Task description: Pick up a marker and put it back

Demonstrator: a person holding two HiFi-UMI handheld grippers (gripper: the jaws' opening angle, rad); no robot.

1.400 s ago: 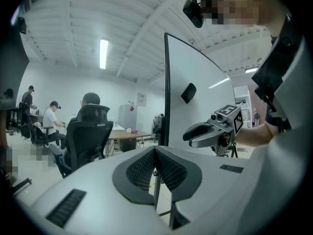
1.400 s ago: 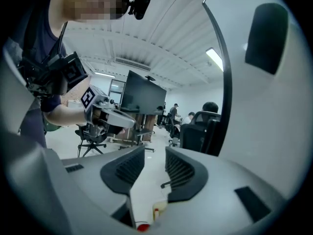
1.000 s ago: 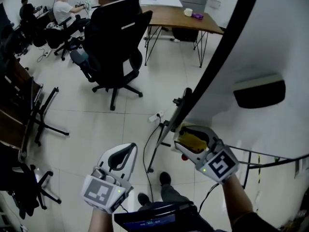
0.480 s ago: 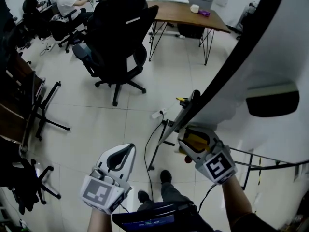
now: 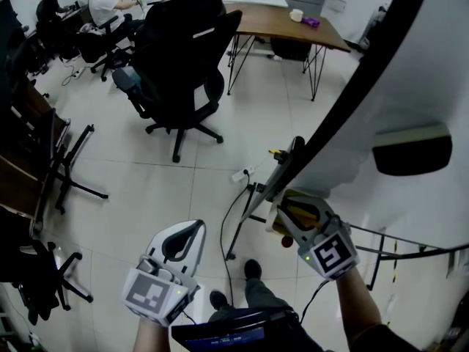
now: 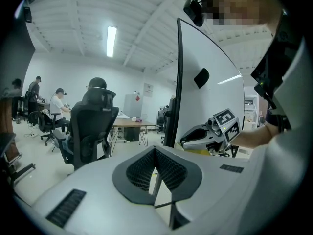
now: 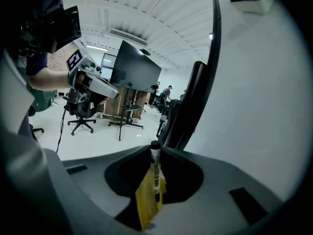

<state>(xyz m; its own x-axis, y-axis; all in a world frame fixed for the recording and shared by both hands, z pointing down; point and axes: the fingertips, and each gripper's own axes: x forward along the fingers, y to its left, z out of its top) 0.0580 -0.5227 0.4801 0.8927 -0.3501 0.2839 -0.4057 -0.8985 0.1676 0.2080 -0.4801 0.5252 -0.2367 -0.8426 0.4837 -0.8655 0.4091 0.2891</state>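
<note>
We note the marker (image 7: 156, 177) lying along the jaws of the right hand-held gripper (image 5: 288, 211), which have just been closing and now pinch it beside the whiteboard (image 5: 425, 64) at the head view's lower right; the left hand-held gripper (image 5: 183, 235), jaws together and empty, hangs well apart, lower left.

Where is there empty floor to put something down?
Bare tiles lie between the office chair, the black legs at the left and the cable. More lie between that chair, the desk and the whiteboard. It is crowded at the whiteboard's foot: cable, power strip and the person's shoes.
</note>
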